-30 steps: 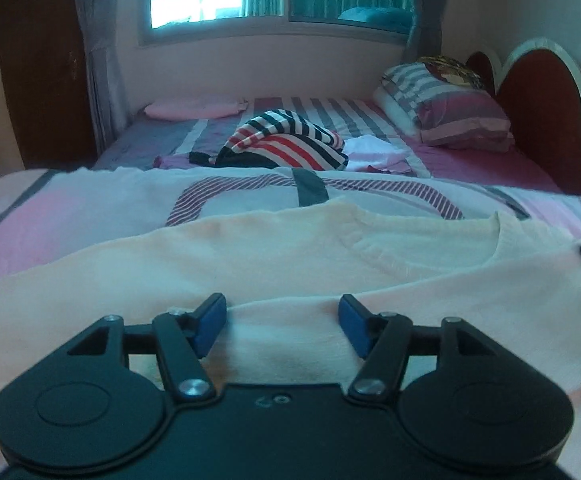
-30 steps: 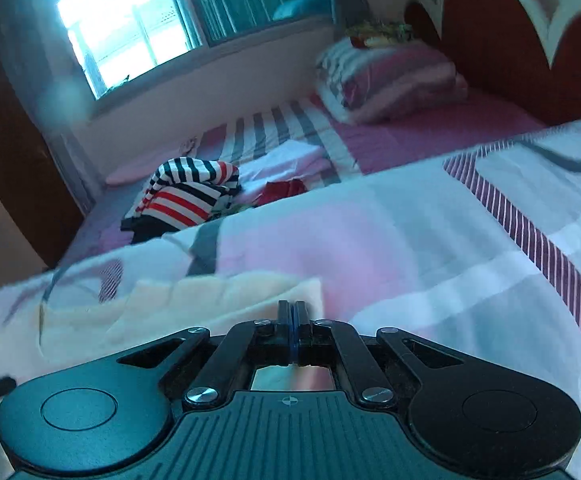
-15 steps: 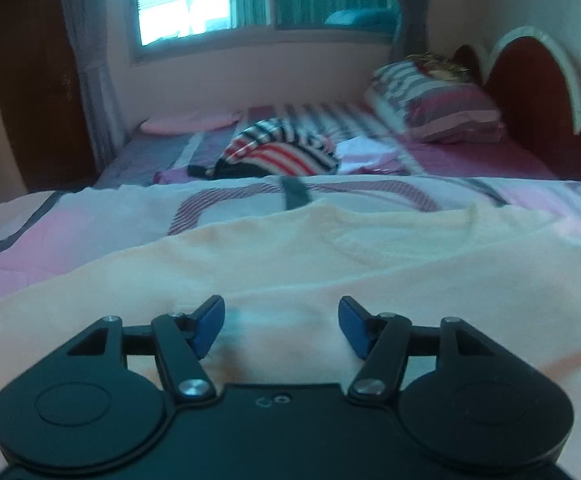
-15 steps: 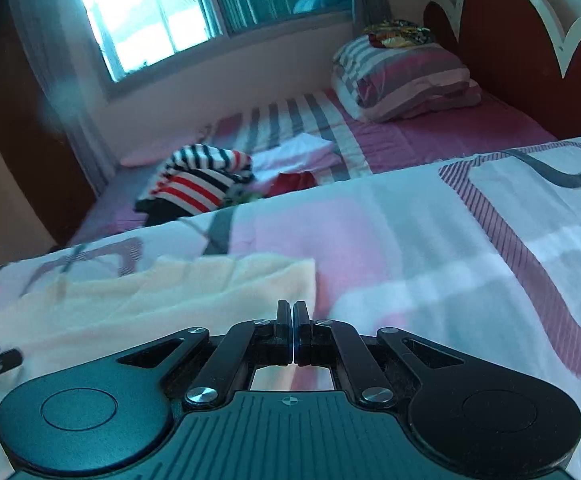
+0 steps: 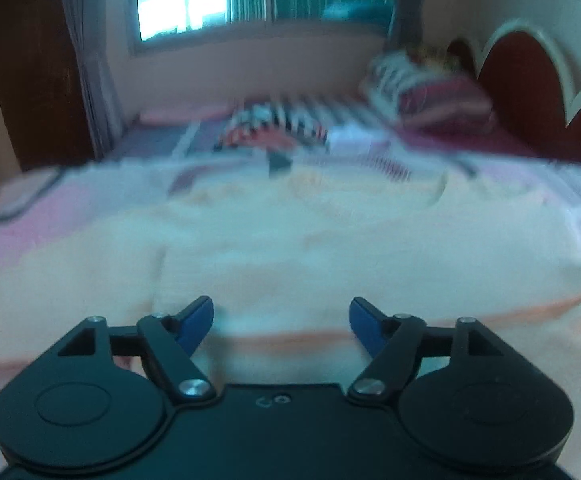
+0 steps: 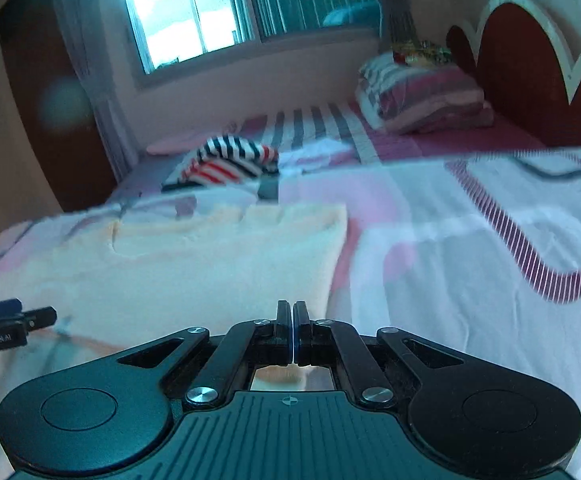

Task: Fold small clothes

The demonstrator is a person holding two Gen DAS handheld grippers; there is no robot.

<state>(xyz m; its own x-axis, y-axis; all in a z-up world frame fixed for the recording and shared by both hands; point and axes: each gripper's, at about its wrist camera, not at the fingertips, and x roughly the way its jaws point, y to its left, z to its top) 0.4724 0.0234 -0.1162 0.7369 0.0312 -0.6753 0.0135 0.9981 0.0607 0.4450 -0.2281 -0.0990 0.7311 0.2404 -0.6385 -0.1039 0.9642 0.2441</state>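
Observation:
A cream-coloured small shirt (image 5: 290,248) lies spread flat on the pink and white bedsheet (image 6: 470,240). It also shows in the right wrist view (image 6: 210,256). My left gripper (image 5: 281,316) is open, its blue fingertips (image 5: 196,316) just above the shirt's near hem with its orange edge. My right gripper (image 6: 293,320) has its jaws pressed together over the shirt's right side; I cannot see cloth between them. The left gripper's tip (image 6: 10,314) shows at the left edge of the right wrist view.
A pile of striped red, white and black clothes (image 6: 226,160) and a white garment (image 6: 318,154) lie further up the bed. Striped pillows (image 6: 422,92) rest against the red headboard (image 6: 530,64). A window (image 6: 218,8) and a dark door (image 6: 50,92) stand behind.
Both grippers have drawn back toward the shirt's near hem, so more of the shirt shows. The left view is blurred from motion. The jaws have not changed.

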